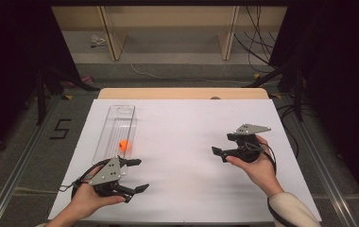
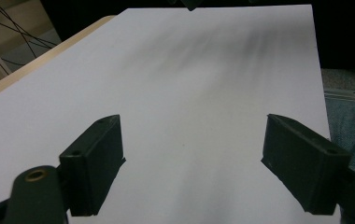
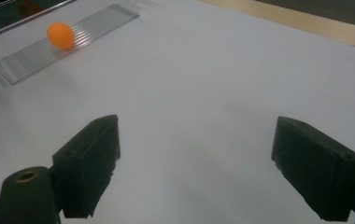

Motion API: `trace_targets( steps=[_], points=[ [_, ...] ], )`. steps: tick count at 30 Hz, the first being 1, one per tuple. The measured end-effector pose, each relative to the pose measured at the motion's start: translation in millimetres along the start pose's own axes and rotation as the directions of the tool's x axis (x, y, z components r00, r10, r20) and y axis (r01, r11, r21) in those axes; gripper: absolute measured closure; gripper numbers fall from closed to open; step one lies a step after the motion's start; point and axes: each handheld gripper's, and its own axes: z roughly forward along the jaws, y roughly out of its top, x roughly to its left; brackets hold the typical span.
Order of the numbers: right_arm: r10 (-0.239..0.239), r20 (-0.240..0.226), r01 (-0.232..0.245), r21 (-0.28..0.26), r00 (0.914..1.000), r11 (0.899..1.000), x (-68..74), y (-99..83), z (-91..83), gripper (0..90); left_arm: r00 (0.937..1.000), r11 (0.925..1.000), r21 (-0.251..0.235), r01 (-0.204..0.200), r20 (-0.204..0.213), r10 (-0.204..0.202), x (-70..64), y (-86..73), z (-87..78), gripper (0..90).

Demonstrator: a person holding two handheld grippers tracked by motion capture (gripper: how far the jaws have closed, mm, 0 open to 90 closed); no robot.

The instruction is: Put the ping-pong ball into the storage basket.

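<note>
A small orange ball (image 1: 124,144) lies in a long clear plastic tray (image 1: 121,111) on the left of the white sheet. My left gripper (image 1: 139,175) is held just in front of the tray's near end, open, with nothing between its jaws. In the left gripper view, the left gripper (image 2: 192,163) stands wide over bare white sheet. My right gripper (image 1: 221,143) is at the right of the table, pointing left, open and empty. In the right gripper view, the right gripper (image 3: 194,163) faces the ball (image 3: 60,36) and the ribbed tray (image 3: 105,18) farther off.
A white sheet (image 1: 182,137) covers the table, with a wooden edge (image 1: 182,93) showing at the far side. Beyond the table are shelf legs and cables on the floor. Dark stands flank both sides.
</note>
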Motion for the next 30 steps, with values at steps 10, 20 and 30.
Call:
trace_targets(
  steps=[10,20,30],
  points=[
    [0.004,-0.002,-0.004,0.007,1.0000,1.000,1.4,-6.8,-6.6,16.5,1.0000,1.0000,0.001,-0.002,-0.001,0.002,0.4,0.1,-0.2,20.0],
    [0.015,-0.005,-0.015,0.015,0.9999,1.000,1.9,-15.8,-16.5,16.5,1.0000,1.0000,0.001,-0.002,-0.001,0.002,0.3,0.1,-0.2,19.9],
    [0.026,0.002,-0.026,0.012,0.9997,1.000,0.7,-23.1,-24.5,16.5,1.0000,1.0000,0.001,0.000,-0.003,0.000,0.4,0.0,-0.3,20.0]
  ],
)
